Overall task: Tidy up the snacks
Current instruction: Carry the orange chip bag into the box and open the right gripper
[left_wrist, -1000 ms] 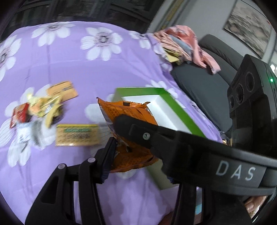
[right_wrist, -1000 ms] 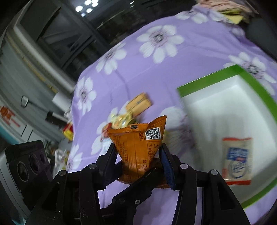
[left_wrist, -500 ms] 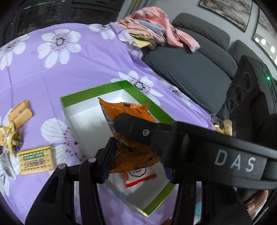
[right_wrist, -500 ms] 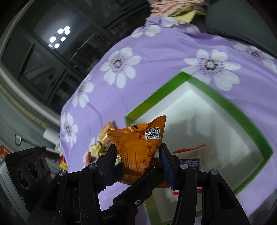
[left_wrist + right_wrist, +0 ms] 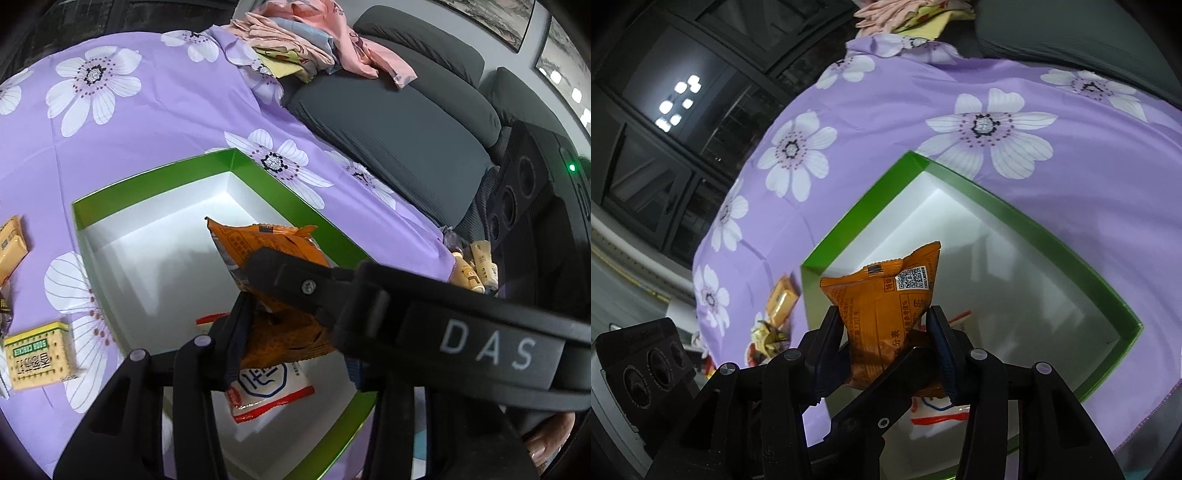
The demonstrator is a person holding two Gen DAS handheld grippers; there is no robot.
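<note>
Right wrist view: right gripper (image 5: 886, 332) pinches orange snack bag (image 5: 886, 291), jaws just squeezed tighter. Left gripper (image 5: 288, 314) pinches same bag too. Bag hangs over green box (image 5: 155, 181), above white packet (image 5: 266, 391).

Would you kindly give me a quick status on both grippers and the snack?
Both grippers, left and right, shut on one orange packet, jaws just tightened. Packet held above green box. White packet already inside. Nothing in the way.

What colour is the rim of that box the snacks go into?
Bright green, with a white inside. The box rim shows best in the right wrist view.
</note>
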